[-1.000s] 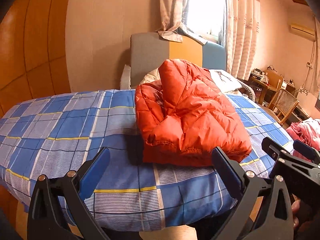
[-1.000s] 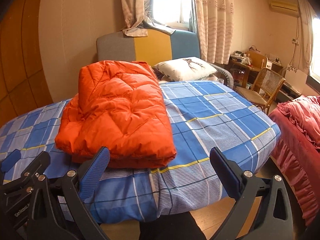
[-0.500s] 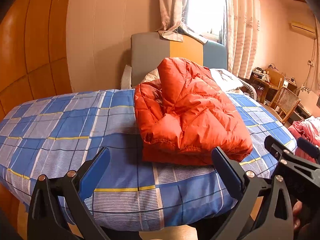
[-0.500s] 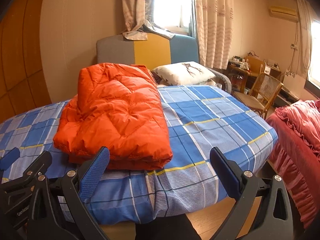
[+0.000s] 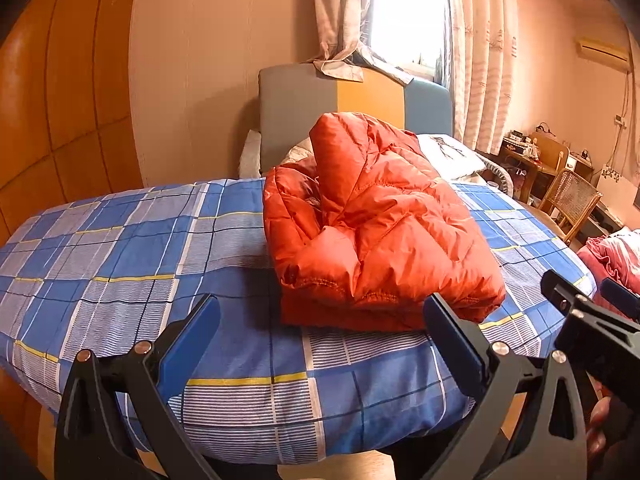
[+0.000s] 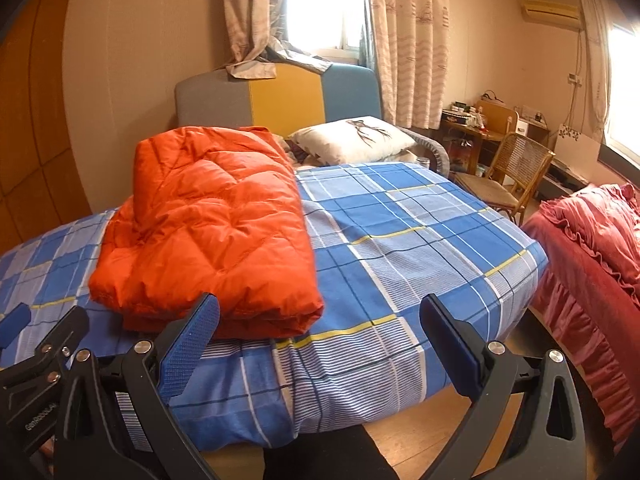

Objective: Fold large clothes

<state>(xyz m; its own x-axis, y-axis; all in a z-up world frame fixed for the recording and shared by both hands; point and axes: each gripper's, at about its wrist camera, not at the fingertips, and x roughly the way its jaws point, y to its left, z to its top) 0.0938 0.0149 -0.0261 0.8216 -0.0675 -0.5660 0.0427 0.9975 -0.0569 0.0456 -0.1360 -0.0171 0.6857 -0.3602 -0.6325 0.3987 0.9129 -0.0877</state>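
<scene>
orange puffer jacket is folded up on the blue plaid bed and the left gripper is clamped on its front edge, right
Not quite. The orange puffer jacket does lie folded on the blue plaid bed, but the left gripper is open and holds nothing. The left wrist view shows its jaws spread wide, short of the jacket's front edge. The right gripper is open too.

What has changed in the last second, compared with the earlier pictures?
Almost nothing. Both views shifted slightly, so the left gripper and right gripper drifted a little. Nothing was taken or let go: both remain open and empty, and the folded orange jacket lies unchanged on the bed.
</scene>
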